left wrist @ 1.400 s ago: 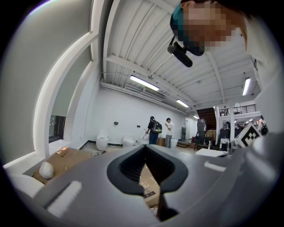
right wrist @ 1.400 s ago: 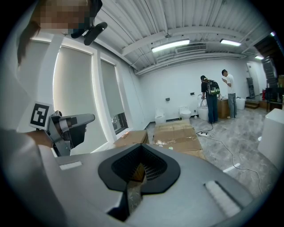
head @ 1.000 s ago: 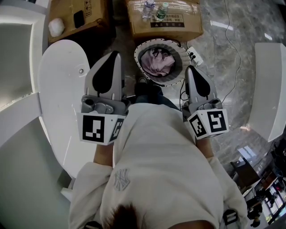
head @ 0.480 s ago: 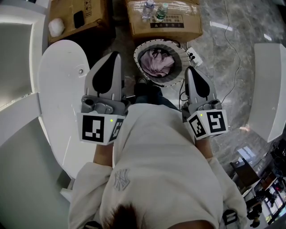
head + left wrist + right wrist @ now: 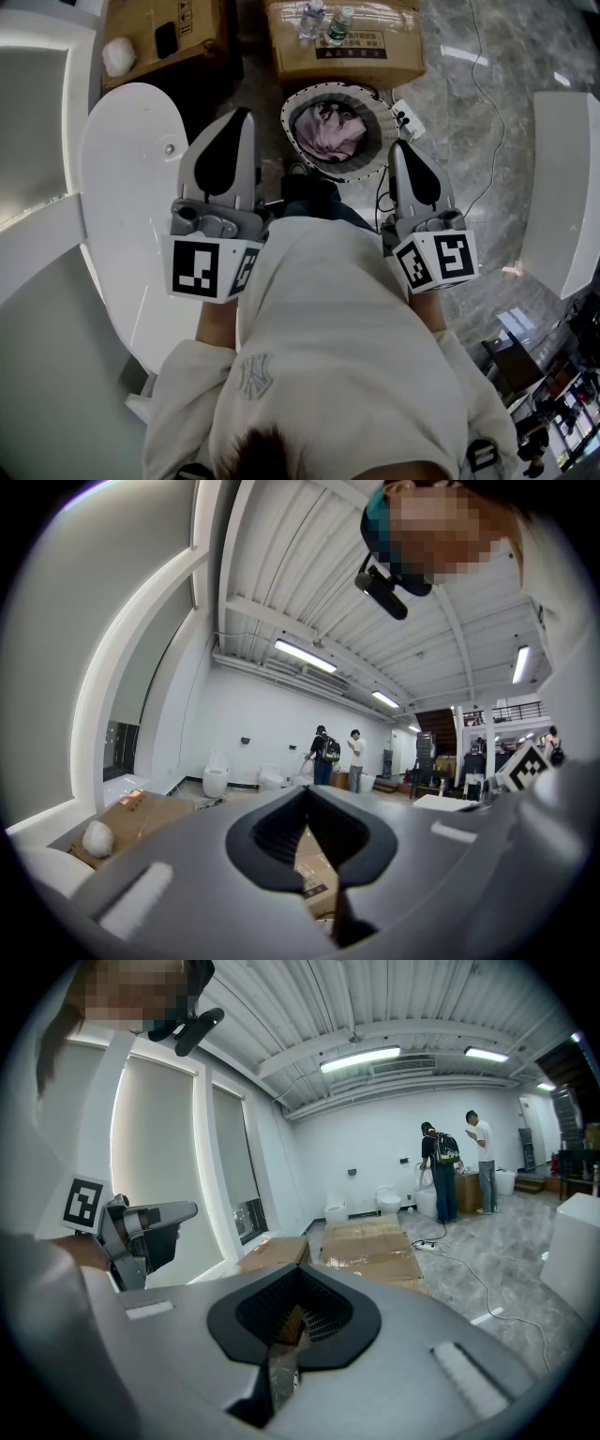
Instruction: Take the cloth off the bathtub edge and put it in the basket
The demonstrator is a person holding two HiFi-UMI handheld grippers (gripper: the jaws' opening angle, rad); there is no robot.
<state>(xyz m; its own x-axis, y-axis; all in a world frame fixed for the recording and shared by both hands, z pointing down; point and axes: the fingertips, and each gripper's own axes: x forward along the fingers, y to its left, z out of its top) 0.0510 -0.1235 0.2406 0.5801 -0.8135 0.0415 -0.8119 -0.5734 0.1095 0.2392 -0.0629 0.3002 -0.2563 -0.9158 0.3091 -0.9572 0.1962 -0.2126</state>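
Nothing has moved since the earlier frames: both grippers hang where they were, in front of the person's chest, and the basket and its contents look unchanged.

The left gripper (image 5: 241,114) has its jaws pressed together with nothing between them; through the hollow behind the tips only a cardboard box (image 5: 345,45) on the floor shows. The right gripper (image 5: 399,146) is likewise closed and empty.

The pink cloth (image 5: 330,129) lies bunched inside the round basket (image 5: 291,137), at upper centre of the head view, between the two gripper tips and just beyond them. The white bathtub edge (image 5: 117,178) at the left of that view is bare where it can be seen.

By the look of it the task is as good as done, and what remains is to finish cleanly. That means keeping both grippers shut and clear of the basket rim, so nothing snags the cloth or tips the basket. No fold appears to hang over the rim, but the near side is partly hidden, so it deserves a check.
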